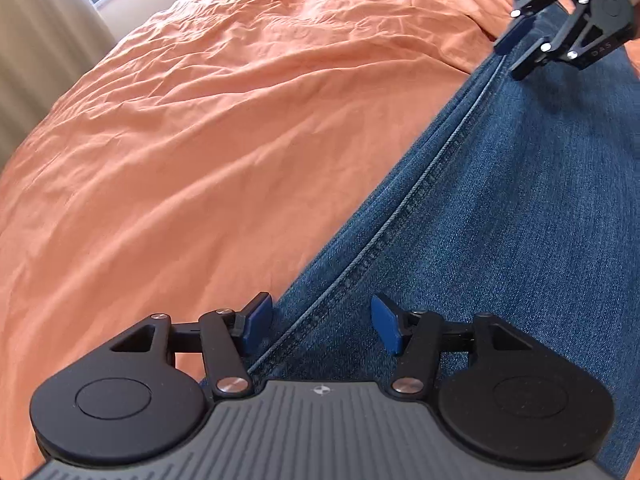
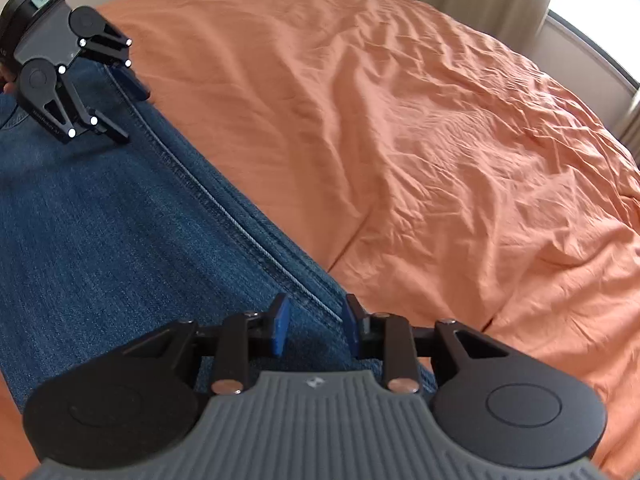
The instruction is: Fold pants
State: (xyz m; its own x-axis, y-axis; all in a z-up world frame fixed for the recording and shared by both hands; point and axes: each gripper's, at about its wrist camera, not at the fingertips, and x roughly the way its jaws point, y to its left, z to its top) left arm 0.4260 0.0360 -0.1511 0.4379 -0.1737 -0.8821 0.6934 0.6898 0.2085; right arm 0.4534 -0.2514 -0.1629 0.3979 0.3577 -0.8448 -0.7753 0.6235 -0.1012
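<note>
Blue denim pants [image 1: 500,208] lie flat on an orange bedspread [image 1: 200,140], their stitched side seam along the edge. My left gripper [image 1: 320,326] is open, its blue pads either side of that seam edge, close above the cloth. It also shows in the right wrist view [image 2: 128,114] at the far end of the pants. My right gripper [image 2: 316,328] is open, its pads straddling the same seam edge of the pants [image 2: 120,240]. In the left wrist view the right gripper [image 1: 516,58] sits at the far end of the seam.
The wrinkled orange bedspread [image 2: 440,160] stretches wide beyond the pants' edge. A window and pale curtains [image 1: 48,40] stand past the far side of the bed.
</note>
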